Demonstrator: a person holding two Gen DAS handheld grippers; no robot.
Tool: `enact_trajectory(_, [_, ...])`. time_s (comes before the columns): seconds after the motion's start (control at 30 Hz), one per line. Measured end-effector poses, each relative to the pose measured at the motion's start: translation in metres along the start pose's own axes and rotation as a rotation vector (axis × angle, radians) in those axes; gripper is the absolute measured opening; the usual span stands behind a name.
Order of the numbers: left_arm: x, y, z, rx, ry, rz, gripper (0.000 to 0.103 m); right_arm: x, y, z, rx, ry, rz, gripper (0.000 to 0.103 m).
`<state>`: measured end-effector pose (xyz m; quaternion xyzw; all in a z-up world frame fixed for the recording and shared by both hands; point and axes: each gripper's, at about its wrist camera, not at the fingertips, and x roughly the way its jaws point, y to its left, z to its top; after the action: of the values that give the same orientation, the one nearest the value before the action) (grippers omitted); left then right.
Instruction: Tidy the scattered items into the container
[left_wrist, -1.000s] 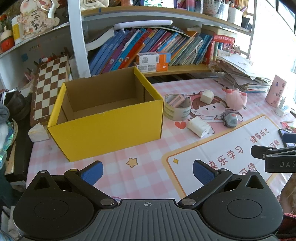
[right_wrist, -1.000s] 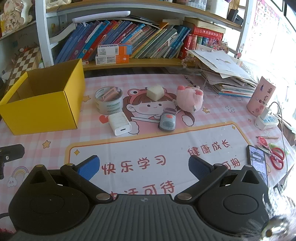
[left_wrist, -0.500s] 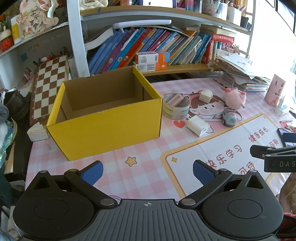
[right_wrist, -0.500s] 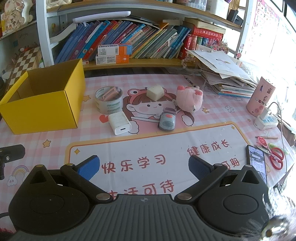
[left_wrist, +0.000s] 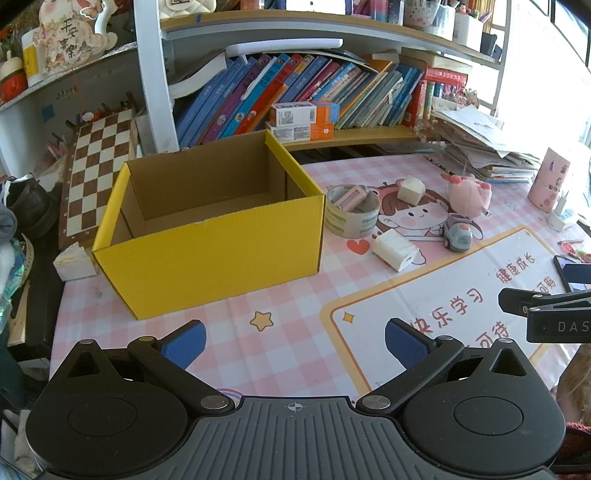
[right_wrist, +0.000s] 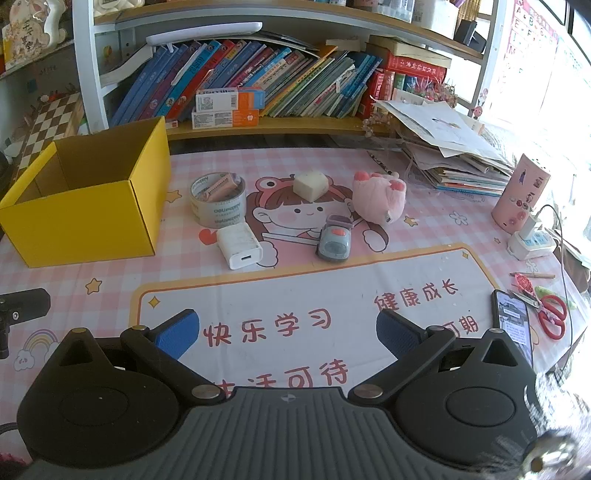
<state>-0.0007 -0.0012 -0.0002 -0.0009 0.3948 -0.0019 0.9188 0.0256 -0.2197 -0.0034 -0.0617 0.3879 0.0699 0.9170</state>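
Both tools, left tool (left_wrist: 293, 341) and right tool (right_wrist: 288, 330), are held released and empty near the tabletop's front edge; the white charger (right_wrist: 239, 246), beside the empty yellow box (right_wrist: 88, 206), is best approached squarely.

The mat (right_wrist: 295, 295) lies bare between the near edge and the items. The box (left_wrist: 207, 236) stands open-topped at left, with the tape roll (right_wrist: 218, 208) just beside its right wall. The charger (right_wrist: 240, 247), car (right_wrist: 334, 240), plush (right_wrist: 378, 201) and block (right_wrist: 310, 185) stand apart, with gaps between.
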Motion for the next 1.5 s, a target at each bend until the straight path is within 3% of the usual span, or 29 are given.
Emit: enact_trajectory(1.5, [0.0048,0.0074,0.0011,-0.037,0.01,-0.007,0.103,0.0056,0.008,0.004,-0.023,0.008,0.001,0.103])
